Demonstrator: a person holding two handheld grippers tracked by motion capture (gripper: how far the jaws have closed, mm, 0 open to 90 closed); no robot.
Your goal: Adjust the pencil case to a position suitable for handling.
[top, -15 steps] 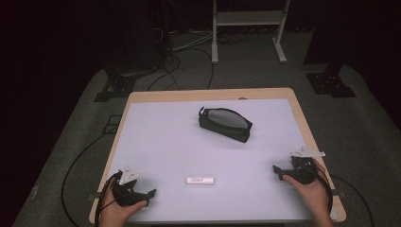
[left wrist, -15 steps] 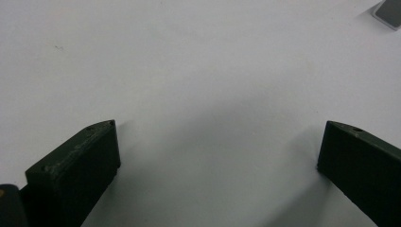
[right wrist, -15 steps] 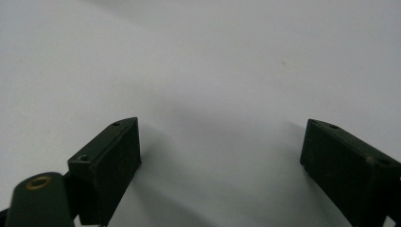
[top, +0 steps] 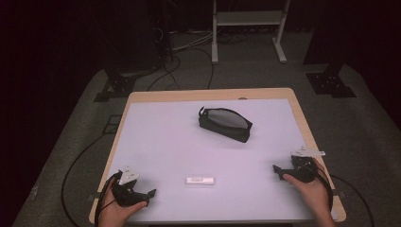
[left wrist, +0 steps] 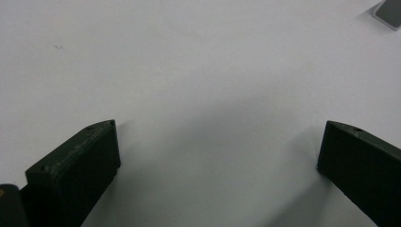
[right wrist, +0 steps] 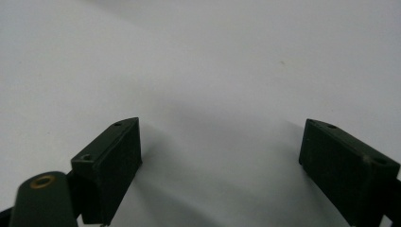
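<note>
White counter (top: 161,142) with a wood rim, seen from above. Left gripper (top: 150,193) sits at the near left corner, held in the person's left hand (top: 116,210); its fingers (left wrist: 78,165) stand wide apart with bare counter between them, nothing held. Right gripper (top: 276,171) sits at the near right edge in the right hand (top: 313,191), fingers (right wrist: 111,163) likewise spread wide and empty, tips close over the surface.

Small white eraser-like block (top: 200,179) lies flat near the near edge, between the two grippers, closer to the left one but apart from both. In the left gripper view a corner of it (left wrist: 388,12) shows at the far upper right, well clear of the fingers.

Black pencil case (top: 224,124) lies at the centre of the counter, toward the far side, angled, well apart from the block and both grippers.
</note>
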